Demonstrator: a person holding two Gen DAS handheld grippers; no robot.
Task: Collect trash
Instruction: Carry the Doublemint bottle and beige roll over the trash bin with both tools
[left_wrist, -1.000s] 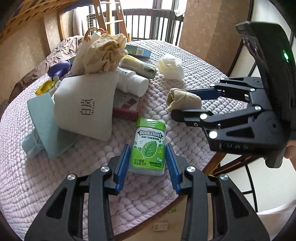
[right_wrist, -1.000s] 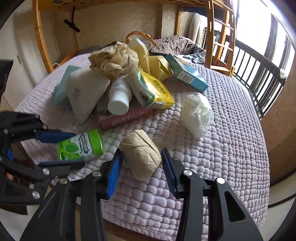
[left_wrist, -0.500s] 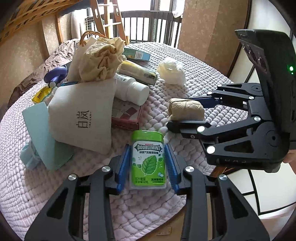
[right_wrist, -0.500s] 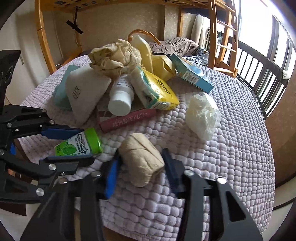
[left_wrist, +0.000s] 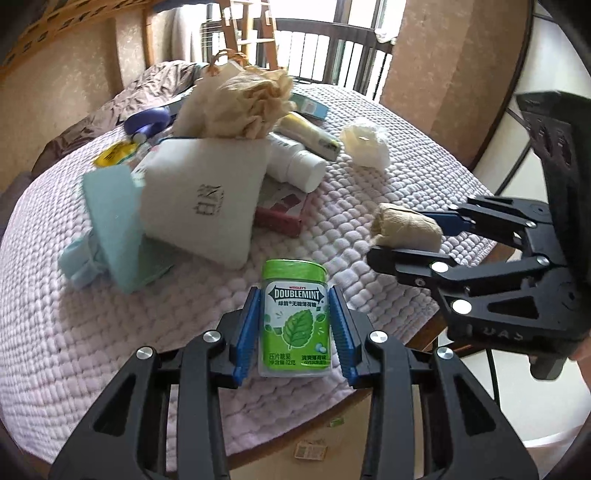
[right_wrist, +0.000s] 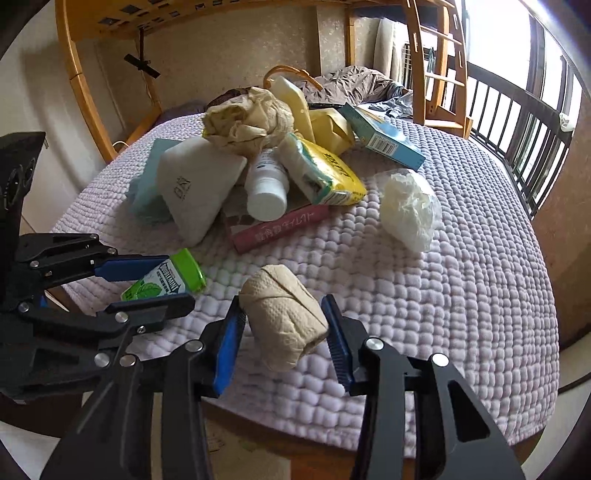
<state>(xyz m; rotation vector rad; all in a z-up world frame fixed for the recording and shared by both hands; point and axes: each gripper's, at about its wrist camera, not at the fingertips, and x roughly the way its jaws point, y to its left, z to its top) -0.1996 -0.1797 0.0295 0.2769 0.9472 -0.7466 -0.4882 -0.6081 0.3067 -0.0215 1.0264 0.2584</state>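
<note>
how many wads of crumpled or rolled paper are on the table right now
3. A brown crumpled wad tops the pile at the back, a white crumpled wad lies alone to the right, and a tan rolled wad sits between the right gripper's pads. More may hide under the pile.

Quilted lilac table cover (right_wrist: 461, 295), wooden ladder (right_wrist: 439, 66), balcony railing (right_wrist: 517, 122).

A green Doublemint gum bottle (left_wrist: 295, 317) with a lime lid is clamped between blue pads, label outward, lid toward the cluttered pile, raised off the lilac quilted cover (left_wrist: 74, 332). Just beside it a beige rolled wad of tissue paper (right_wrist: 282, 317) is pinched likewise, tilted, near the table's front edge
</note>
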